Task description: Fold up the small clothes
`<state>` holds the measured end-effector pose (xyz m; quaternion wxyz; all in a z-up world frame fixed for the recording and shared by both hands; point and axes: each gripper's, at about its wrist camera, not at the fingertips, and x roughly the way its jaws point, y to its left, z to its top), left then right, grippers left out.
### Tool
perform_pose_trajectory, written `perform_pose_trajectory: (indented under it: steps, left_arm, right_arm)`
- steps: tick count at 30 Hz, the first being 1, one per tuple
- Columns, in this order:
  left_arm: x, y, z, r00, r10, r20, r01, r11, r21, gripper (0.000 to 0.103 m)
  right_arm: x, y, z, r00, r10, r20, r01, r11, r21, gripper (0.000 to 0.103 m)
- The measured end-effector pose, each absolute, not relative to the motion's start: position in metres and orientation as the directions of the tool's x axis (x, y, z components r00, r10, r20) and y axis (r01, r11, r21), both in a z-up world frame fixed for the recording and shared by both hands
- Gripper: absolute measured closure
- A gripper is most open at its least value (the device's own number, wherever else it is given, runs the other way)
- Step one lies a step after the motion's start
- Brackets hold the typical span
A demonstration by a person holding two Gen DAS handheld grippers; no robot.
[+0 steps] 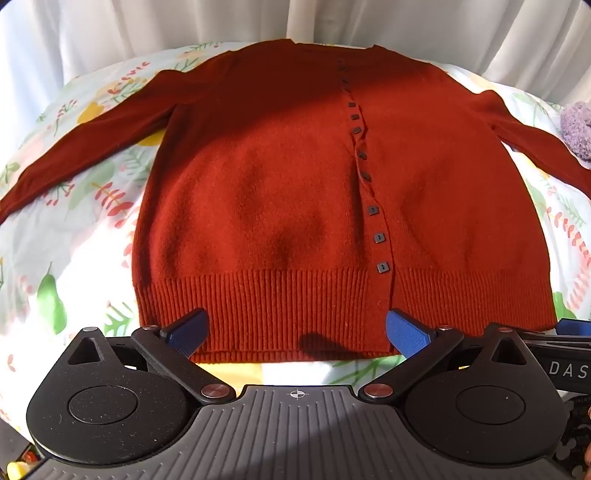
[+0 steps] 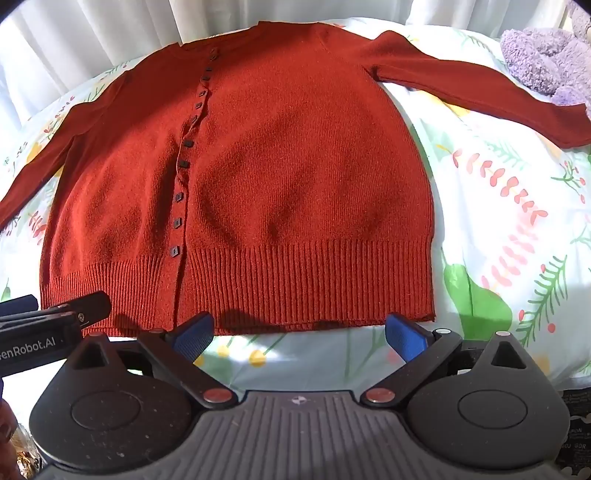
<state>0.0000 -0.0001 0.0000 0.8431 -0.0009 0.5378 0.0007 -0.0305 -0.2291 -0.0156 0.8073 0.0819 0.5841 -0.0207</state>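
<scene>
A rust-red knit cardigan (image 1: 288, 192) with a row of dark square buttons lies flat and buttoned on a floral sheet, sleeves spread out to both sides, ribbed hem nearest me. It also shows in the right wrist view (image 2: 295, 177). My left gripper (image 1: 295, 332) is open, its blue pads over the left half of the hem, holding nothing. My right gripper (image 2: 299, 334) is open and empty, just short of the right half of the hem. The left gripper's side (image 2: 55, 317) shows at the left of the right wrist view.
The floral bed sheet (image 2: 498, 221) surrounds the cardigan. A purple fluffy toy (image 2: 546, 62) lies at the far right, touching the right sleeve's cuff; it also shows in the left wrist view (image 1: 576, 125). White curtains (image 1: 184, 22) hang behind the bed.
</scene>
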Motion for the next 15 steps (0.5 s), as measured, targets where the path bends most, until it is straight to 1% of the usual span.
perform_pose_trajectory:
  steps: [15]
  left_arm:
    - [-0.0016,-0.001,0.0001,0.412,0.005,-0.911,-0.005,1.0,0.003,0.0]
  right_arm:
    - [-0.0294,-0.2314,-0.0178,0.313,0.065,-0.947,0.129,0.985,0.111,0.004]
